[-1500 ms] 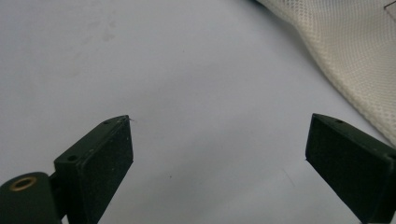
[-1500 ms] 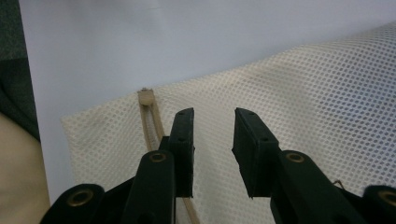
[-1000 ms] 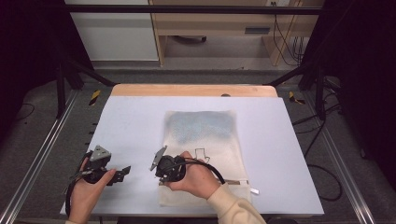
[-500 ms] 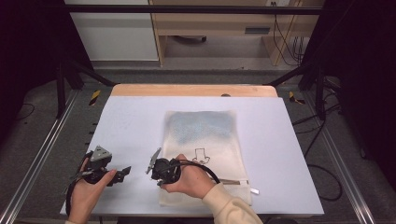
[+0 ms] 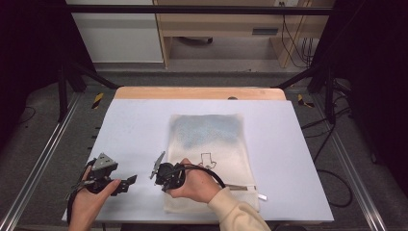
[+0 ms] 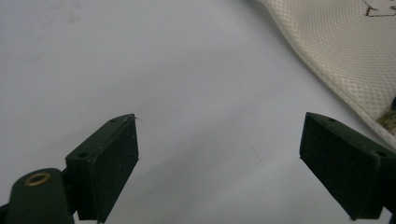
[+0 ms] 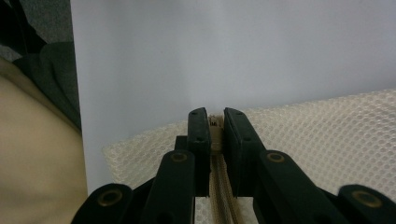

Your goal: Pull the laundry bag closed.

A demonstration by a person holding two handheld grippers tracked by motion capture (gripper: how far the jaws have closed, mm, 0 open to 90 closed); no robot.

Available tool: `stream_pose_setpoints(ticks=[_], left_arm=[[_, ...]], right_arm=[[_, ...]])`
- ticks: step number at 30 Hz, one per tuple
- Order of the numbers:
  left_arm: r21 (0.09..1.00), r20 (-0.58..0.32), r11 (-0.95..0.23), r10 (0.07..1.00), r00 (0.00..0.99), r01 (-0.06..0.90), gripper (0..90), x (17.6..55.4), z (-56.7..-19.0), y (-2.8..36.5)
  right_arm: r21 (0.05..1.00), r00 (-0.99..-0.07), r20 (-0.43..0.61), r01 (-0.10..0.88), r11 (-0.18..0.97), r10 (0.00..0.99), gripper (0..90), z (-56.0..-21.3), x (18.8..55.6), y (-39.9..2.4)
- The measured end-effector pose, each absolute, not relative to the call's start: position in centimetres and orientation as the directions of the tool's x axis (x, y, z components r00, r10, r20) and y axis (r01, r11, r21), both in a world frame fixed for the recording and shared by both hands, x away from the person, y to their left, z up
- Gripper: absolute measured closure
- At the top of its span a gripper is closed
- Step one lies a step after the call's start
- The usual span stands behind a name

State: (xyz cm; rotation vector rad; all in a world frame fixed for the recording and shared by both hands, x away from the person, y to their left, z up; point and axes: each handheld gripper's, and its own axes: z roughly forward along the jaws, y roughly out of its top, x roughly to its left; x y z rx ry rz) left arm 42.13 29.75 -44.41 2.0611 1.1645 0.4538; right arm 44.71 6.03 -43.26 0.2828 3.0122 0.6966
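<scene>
**Right gripper pinches the zipper at the mesh bag's near corner; left gripper spread over bare table**

Nearest the person, at about 7 o'clock on the table (image 5: 144, 125), the left hand (image 5: 89, 199) holds the left gripper (image 5: 126, 183) low over the white surface, its tips pointing toward 3 o'clock. In the left gripper view its two black jaws stand wide apart with nothing between them but plain tabletop; the edge of the mesh bag (image 6: 345, 51) runs across the upper right corner of that view, close to the right-hand jaw but not between the two.

Just beside it, near 6 o'clock, the right hand (image 5: 197, 183), in a cream sleeve (image 5: 238, 214), grips the right gripper (image 5: 163, 178) over the bag's near left corner, with its grey plate tilted up and its black cable looping back over the hand. In the right gripper view the jaws are pressed nearly together on a small cream zipper piece (image 7: 214, 128) at the bag's edge, the zipper tape running back toward the camera between them. Whether that piece is the slider or its pull tab is too small to tell.

The mesh bag (image 5: 211, 144) lies flat from the near edge to the table's middle, long side running 6 to 12 o'clock. A small black outline drawing (image 5: 208, 160) sits near its centre, and its far half looks grey-blue. A small metal tab (image 5: 261, 196) lies at its near right corner, about 5 o'clock.

Beyond the white surface, at 12 o'clock, a strip of bare wood (image 5: 199, 93) edges the table.
</scene>
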Motion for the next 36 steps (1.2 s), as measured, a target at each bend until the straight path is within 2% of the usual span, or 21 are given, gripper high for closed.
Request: stream_pose_setpoints(ticks=[9, 21, 28, 36], left_arm=[[0.712, -0.09, -0.355, 0.81, 0.58, 0.606, 10.8, 41.5, -44.0, 29.2], [0.708, -0.138, -0.412, 0.716, 0.684, 0.573, 8.5, 40.3, -43.6, 26.5], [0.718, -0.22, -0.37, 0.683, 0.696, 0.59, 8.8, 40.1, -43.7, 25.1], [0.701, -0.226, -0.393, 0.67, 0.707, 0.596, 8.5, 40.0, -44.6, 22.9]], right_arm=[[0.471, -0.985, -0.002, 0.153, 0.869, 0.174, 81.7, -41.4, 44.8, 5.5], [0.503, -0.983, 0.01, 0.163, 0.849, 0.183, 81.6, -41.4, 45.0, 4.5], [0.497, -0.983, 0.014, 0.165, 0.852, 0.182, 81.7, -41.8, 45.0, 4.5], [0.504, -0.984, 0.009, 0.157, 0.85, 0.177, 81.7, -41.8, 45.0, 4.5]])
